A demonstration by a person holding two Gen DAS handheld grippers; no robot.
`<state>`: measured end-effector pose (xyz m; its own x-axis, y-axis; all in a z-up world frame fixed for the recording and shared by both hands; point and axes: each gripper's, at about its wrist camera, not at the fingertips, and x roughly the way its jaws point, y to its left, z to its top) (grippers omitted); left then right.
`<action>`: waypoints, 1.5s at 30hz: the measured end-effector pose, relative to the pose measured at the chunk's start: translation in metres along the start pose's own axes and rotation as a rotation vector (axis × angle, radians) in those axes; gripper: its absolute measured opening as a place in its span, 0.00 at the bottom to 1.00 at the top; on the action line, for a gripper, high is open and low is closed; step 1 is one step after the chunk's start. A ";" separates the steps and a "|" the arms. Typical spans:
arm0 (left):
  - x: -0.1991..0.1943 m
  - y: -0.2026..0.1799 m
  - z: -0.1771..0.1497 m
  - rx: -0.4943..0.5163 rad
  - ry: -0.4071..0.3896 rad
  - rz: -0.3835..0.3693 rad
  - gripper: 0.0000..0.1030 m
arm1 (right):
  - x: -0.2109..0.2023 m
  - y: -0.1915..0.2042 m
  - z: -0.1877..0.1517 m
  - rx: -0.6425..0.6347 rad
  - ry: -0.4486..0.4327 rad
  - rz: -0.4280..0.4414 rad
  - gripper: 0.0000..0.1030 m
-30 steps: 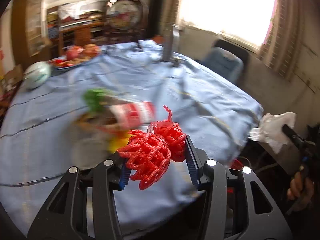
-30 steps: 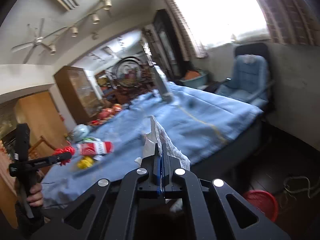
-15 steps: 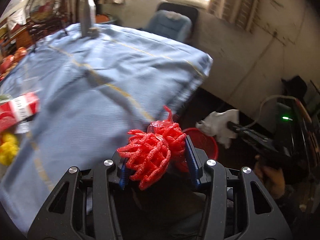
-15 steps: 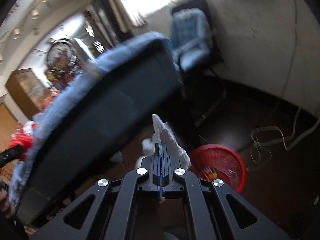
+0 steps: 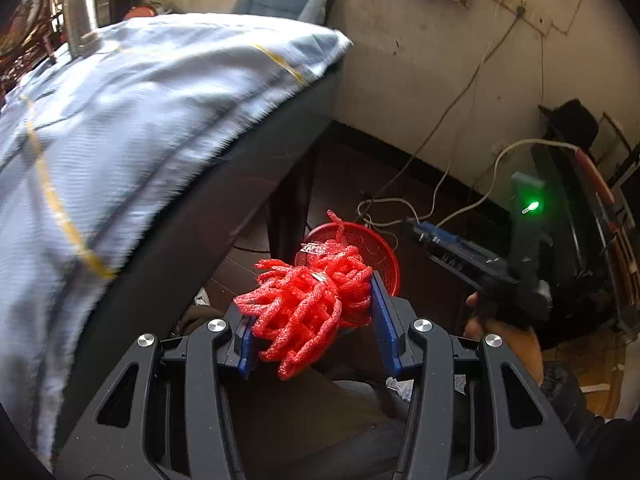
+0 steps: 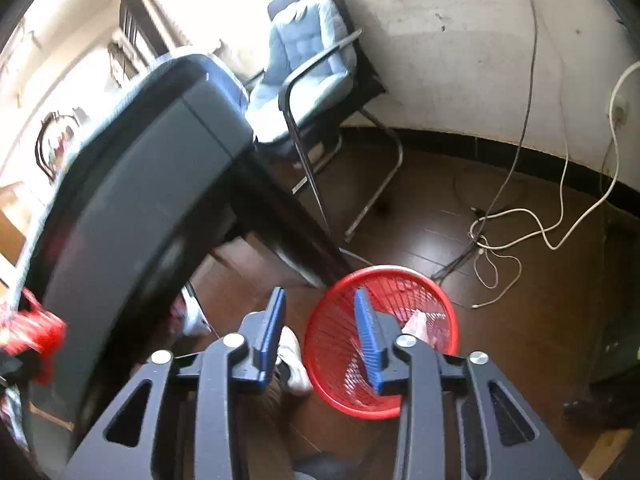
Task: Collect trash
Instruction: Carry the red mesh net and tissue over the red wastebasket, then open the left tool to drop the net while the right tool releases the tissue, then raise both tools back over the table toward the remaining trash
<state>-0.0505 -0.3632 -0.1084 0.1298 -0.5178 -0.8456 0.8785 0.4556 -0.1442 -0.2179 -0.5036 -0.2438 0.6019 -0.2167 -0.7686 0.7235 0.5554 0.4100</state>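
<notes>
I am in a lived-in room of a home: my worktop [image 5: 120, 128] wears a pale blue cloth with yellow stripes, and a cushioned chair [image 6: 308, 52] stands by a bright window. Loose cables [image 6: 520, 236] trail over the dark wooden floor [image 6: 432, 208] below a scuffed plaster wall [image 5: 420, 52].

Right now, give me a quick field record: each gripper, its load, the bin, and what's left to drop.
left gripper: shut on red foam net, held above the floor near the table edge
right gripper: open, fingers empty, over the bin's rim
red bin: on the floor beside the table leg, pale crumpled trash inside
left to drop: red foam net
</notes>
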 end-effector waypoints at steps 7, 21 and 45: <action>0.060 -0.025 0.005 0.058 0.085 -0.025 0.47 | -0.018 -0.020 0.008 0.084 -0.091 -0.035 0.51; 0.138 -0.055 0.041 0.084 0.152 -0.035 0.74 | -0.028 -0.053 0.011 0.198 -0.122 -0.027 0.51; 0.084 -0.043 0.012 0.047 0.049 0.148 0.92 | -0.024 -0.022 0.011 0.100 -0.090 -0.066 0.83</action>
<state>-0.0719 -0.4351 -0.1670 0.2378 -0.4114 -0.8799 0.8722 0.4890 0.0071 -0.2441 -0.5192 -0.2292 0.5769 -0.3238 -0.7499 0.7897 0.4557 0.4107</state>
